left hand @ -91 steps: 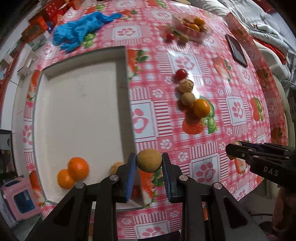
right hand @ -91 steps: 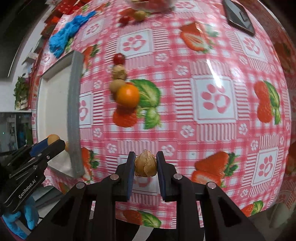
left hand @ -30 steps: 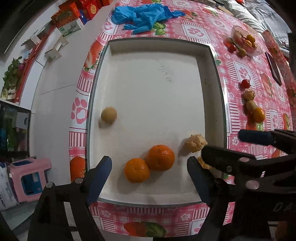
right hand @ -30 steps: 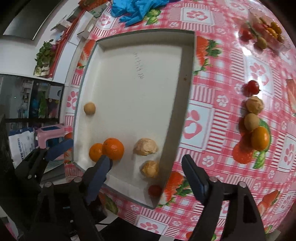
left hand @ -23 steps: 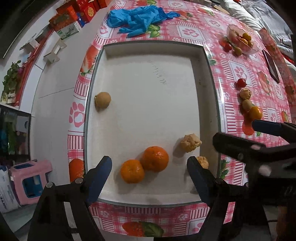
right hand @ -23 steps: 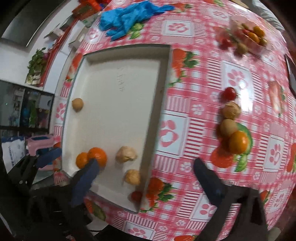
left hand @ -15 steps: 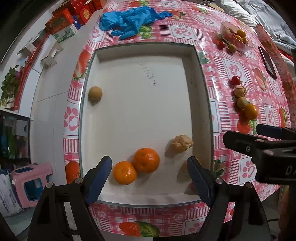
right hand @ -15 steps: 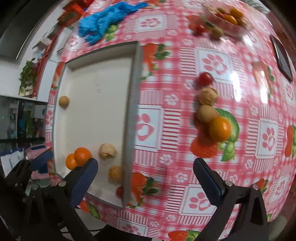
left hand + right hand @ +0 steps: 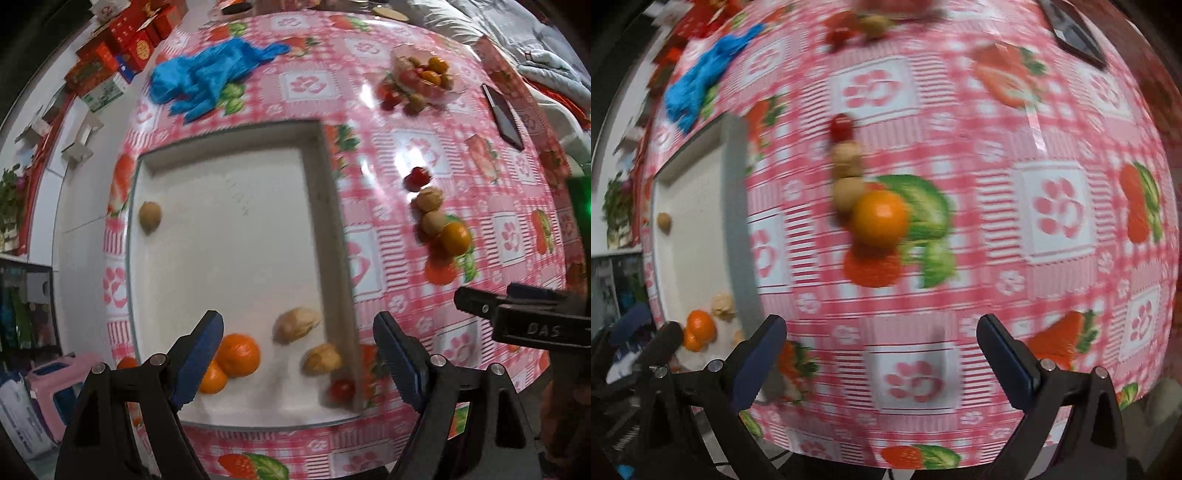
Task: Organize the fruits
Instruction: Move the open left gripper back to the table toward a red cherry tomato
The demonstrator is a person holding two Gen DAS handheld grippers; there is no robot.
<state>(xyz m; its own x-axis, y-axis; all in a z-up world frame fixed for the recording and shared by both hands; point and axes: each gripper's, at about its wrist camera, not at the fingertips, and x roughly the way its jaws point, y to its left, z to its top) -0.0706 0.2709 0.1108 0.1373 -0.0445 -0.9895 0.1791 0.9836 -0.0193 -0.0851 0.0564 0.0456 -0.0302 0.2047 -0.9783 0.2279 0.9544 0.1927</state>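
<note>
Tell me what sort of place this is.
Probably a home living or dining room: a table under a strawberry-print plastic cloth, a glass fruit bowl on it, stacked red gift boxes by the wall, and bedding beyond the table.

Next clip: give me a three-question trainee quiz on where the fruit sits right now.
1. True or false: the white tray holds two oranges.
2. Which item in the row on the tablecloth lies farthest from the camera: A) orange B) cherry tomato C) walnut?
3. Fill in: both grippers hold ____.

Key: 1 true. 2 B. 3 nothing; the left gripper and right gripper stand open.
</note>
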